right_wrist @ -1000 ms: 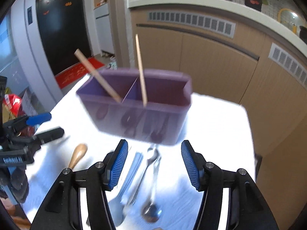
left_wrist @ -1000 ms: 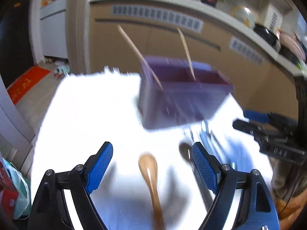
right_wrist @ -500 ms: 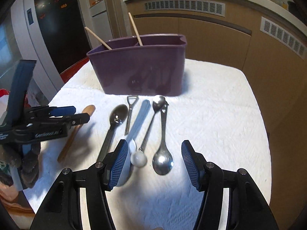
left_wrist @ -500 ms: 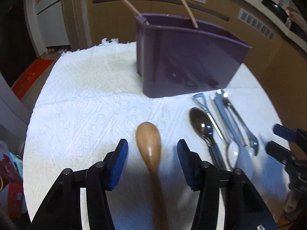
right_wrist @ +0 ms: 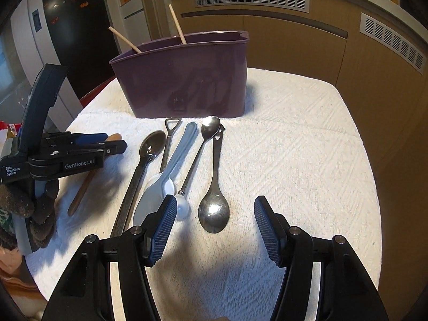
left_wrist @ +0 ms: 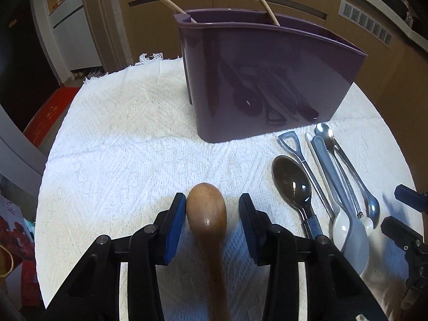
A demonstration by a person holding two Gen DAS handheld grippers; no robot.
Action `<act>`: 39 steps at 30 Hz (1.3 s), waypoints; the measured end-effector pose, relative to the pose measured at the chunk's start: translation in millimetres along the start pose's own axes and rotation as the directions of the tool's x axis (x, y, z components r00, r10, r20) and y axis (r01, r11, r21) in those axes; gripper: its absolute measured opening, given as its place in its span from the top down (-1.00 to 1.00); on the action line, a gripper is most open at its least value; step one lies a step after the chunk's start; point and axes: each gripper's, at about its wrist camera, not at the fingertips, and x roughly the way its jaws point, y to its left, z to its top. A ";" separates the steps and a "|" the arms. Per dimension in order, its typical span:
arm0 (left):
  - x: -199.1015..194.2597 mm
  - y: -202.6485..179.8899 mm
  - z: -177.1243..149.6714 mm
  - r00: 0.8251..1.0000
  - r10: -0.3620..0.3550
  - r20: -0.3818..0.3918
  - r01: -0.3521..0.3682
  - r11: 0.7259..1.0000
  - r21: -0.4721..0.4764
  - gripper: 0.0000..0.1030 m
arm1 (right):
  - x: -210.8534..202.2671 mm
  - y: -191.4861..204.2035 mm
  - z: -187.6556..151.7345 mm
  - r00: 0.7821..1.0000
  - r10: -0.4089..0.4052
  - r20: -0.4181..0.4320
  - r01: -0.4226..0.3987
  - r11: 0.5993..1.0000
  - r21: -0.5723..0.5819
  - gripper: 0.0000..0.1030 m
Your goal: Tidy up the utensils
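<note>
The left gripper (left_wrist: 212, 208), jaws just closing, brackets the wooden spoon (left_wrist: 206, 211), one pad touching; the right gripper (right_wrist: 215, 223) stands spread, a steel spoon (right_wrist: 214, 208) at twelve o'clock between its pads.

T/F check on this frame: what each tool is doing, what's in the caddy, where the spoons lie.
1. The left tool has the wooden spoon between its pads. True; its jaws have just been closing, and a gap shows on one side.
2. The right tool grips a metal spoon. False: it is open, the spoon lies on the cloth.
3. The purple caddy is empty. False: two wooden sticks lean in it.
4. The metal spoons lie in front of the caddy. True.
</note>
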 end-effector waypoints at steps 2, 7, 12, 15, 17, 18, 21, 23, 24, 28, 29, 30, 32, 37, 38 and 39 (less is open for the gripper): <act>-2.6 -0.9 -2.7 1.000 0.004 0.017 -0.004 1.000 0.011 0.47 | -1.3 0.4 0.6 1.000 -0.004 0.004 0.004 1.000 -0.001 -0.18; -23.8 0.6 -16.8 0.997 -0.032 0.066 0.032 0.999 0.002 0.47 | -6.7 5.3 5.1 1.000 -0.016 0.013 0.017 1.000 -0.018 -0.18; -71.4 13.6 -33.3 0.983 -0.104 0.152 0.113 0.992 -0.053 0.47 | -4.1 17.6 16.8 1.000 0.002 0.006 -0.002 0.998 -0.055 -0.18; -95.6 20.4 -42.0 0.971 -0.123 0.206 0.135 0.990 -0.046 0.47 | 4.9 23.7 27.0 1.000 0.023 -0.012 -0.024 0.999 -0.047 -0.16; -106.3 25.4 -48.0 0.964 -0.123 0.234 0.137 0.990 -0.042 0.47 | 11.6 28.8 34.5 0.999 0.024 -0.021 -0.025 0.999 -0.036 0.02; -109.9 27.1 -50.4 0.962 -0.123 0.242 0.138 0.990 -0.043 0.47 | 14.1 31.3 37.4 0.999 0.026 -0.027 -0.027 0.999 -0.032 0.23; -117.1 34.8 -58.2 0.956 -0.145 0.254 0.164 0.985 -0.057 0.47 | 22.4 41.2 43.8 0.998 0.048 -0.050 -0.049 0.998 -0.025 0.33; -119.1 39.4 -61.9 0.953 -0.152 0.263 0.175 0.982 -0.066 0.47 | 27.4 49.5 45.7 0.997 0.040 -0.062 -0.043 0.998 -0.038 0.35; -119.7 42.0 -63.8 0.951 -0.158 0.267 0.183 0.981 -0.072 0.47 | 30.0 54.4 46.6 0.997 0.035 -0.069 -0.039 0.998 -0.051 0.36; -120.9 51.7 -67.4 0.945 -0.175 0.276 0.207 0.974 -0.094 0.47 | 40.4 63.4 52.1 0.996 -0.005 -0.089 0.000 0.998 -0.060 0.48; -121.5 54.0 -68.0 0.944 -0.178 0.279 0.213 0.972 -0.100 0.47 | 43.0 63.8 54.1 0.996 -0.018 -0.093 0.013 0.998 -0.056 0.49; -122.6 55.7 -68.8 0.943 -0.180 0.282 0.216 0.971 -0.103 0.47 | 45.6 63.9 55.9 0.995 -0.033 -0.095 0.028 0.998 -0.053 0.50; -124.3 57.1 -71.0 0.941 -0.181 0.286 0.219 0.970 -0.107 0.47 | 48.9 62.4 57.9 0.993 -0.071 -0.092 0.067 0.997 -0.045 0.51; -126.7 55.3 -72.6 0.938 -0.184 0.293 0.223 0.969 -0.103 0.47 | 61.5 56.0 67.6 0.991 -0.107 -0.077 0.106 0.994 -0.021 0.51; -127.2 54.2 -72.7 0.938 -0.185 0.294 0.222 0.970 -0.100 0.47 | 64.4 55.8 70.4 0.990 -0.122 -0.069 0.121 0.992 -0.023 0.52; -127.7 53.5 -72.9 0.937 -0.186 0.295 0.223 0.970 -0.097 0.47 | 67.5 55.5 73.0 0.989 -0.130 -0.067 0.129 0.991 -0.026 0.53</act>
